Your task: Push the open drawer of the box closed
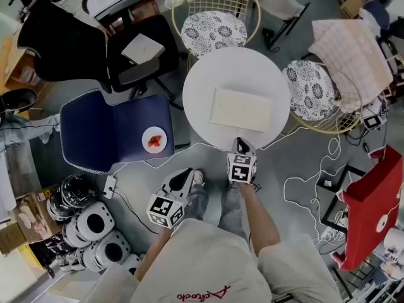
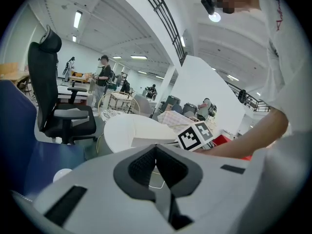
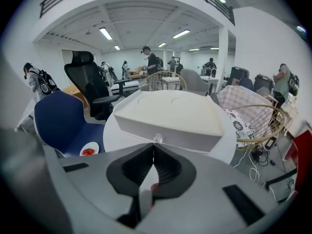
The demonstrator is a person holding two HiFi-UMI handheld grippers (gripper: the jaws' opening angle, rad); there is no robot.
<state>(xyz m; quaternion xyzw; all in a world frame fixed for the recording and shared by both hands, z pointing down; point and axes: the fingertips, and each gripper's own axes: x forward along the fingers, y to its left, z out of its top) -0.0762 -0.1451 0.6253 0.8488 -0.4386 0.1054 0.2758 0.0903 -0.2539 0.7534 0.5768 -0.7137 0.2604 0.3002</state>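
A flat white box [image 1: 242,109] lies in the middle of the round white table [image 1: 202,87]. In the right gripper view its drawer front [image 3: 165,139] faces me with a small clear knob [image 3: 157,139] and looks flush with the box. My right gripper [image 1: 240,145] hangs at the table's near edge, its tip just short of the knob, jaws shut [image 3: 154,146] with nothing between them. My left gripper [image 1: 184,177] is held lower and to the left, off the table, also shut [image 2: 156,147] and empty.
A blue chair [image 1: 95,131] left of the table carries a white plate of red food [image 1: 154,139]. A black office chair [image 1: 136,62] and two wire chairs with patterned cushions [image 1: 213,33] ring the table. Cables [image 1: 303,188] and a red stand [image 1: 372,197] lie right.
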